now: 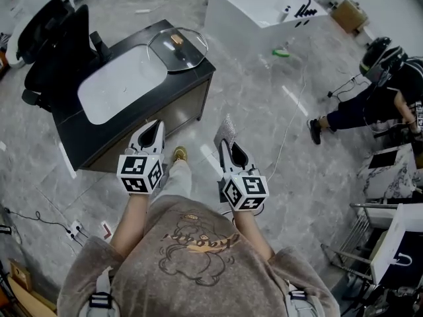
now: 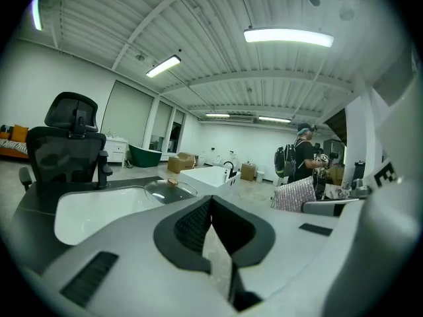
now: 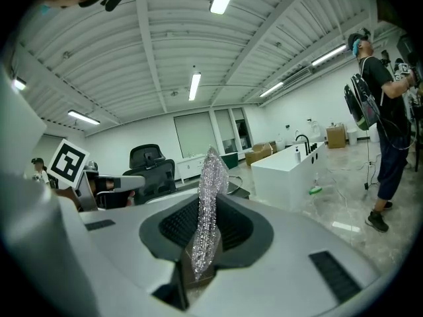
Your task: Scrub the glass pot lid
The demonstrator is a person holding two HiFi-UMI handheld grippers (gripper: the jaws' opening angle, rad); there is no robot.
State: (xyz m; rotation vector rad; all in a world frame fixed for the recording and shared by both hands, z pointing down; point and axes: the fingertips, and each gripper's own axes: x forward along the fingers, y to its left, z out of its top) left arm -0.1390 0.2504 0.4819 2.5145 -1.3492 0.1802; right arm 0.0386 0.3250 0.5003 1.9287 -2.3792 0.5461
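The glass pot lid (image 1: pixel 177 48) with its brown knob lies flat on the right end of the black counter (image 1: pixel 198 78), beside the white sink basin (image 1: pixel 119 84). It also shows in the left gripper view as a clear dome (image 2: pixel 170 190). My left gripper (image 1: pixel 157 125) (image 2: pixel 211 207) is shut with nothing between its jaws, and it hangs short of the counter's front. My right gripper (image 1: pixel 228 145) (image 3: pixel 210 210) is shut on a silver sparkly scrubbing cloth (image 1: pixel 227 131) (image 3: pixel 213 174) that sticks up past the jaws. Both grippers are well short of the lid.
A black office chair (image 1: pixel 56 41) stands at the counter's left end. A white freestanding basin unit (image 1: pixel 258 8) is beyond the counter, with a green item (image 1: pixel 281 53) on the floor near it. A person (image 1: pixel 383 84) crouches at the right. Cables trail across the marble floor.
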